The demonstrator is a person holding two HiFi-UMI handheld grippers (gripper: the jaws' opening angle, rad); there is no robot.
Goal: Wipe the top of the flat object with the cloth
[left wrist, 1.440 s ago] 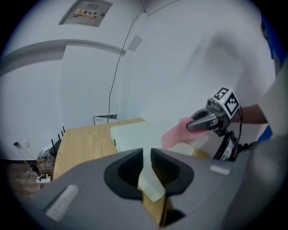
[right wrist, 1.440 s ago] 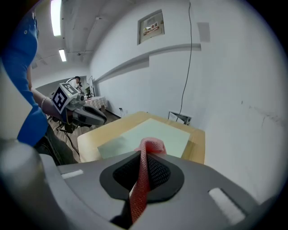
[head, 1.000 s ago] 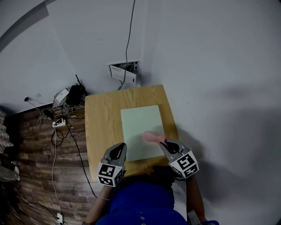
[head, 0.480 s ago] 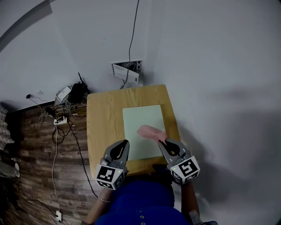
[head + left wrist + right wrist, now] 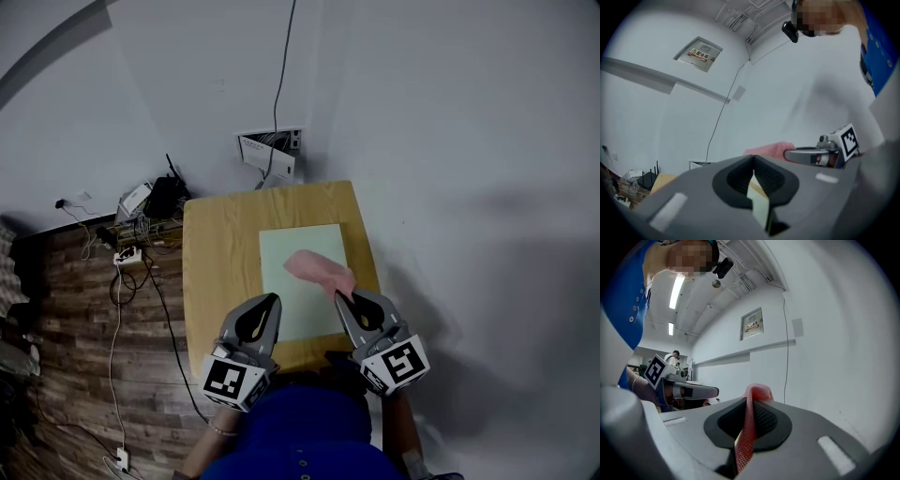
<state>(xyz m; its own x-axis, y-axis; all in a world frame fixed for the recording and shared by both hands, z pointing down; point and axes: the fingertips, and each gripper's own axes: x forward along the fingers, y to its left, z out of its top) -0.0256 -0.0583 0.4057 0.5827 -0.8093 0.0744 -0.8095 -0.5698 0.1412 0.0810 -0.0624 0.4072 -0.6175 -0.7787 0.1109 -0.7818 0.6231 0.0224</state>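
Pinches the cloth (image 5: 319,269) in the right gripper (image 5: 345,300), above the board (image 5: 300,239) on the table (image 5: 220,253) — board below and ahead, long axis running away. Presses left gripper (image 5: 267,305) jaws together on nothing.

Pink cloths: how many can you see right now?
1. The pink mesh cloth is clamped in the shut right gripper, over the pale green flat board; none elsewhere visible.
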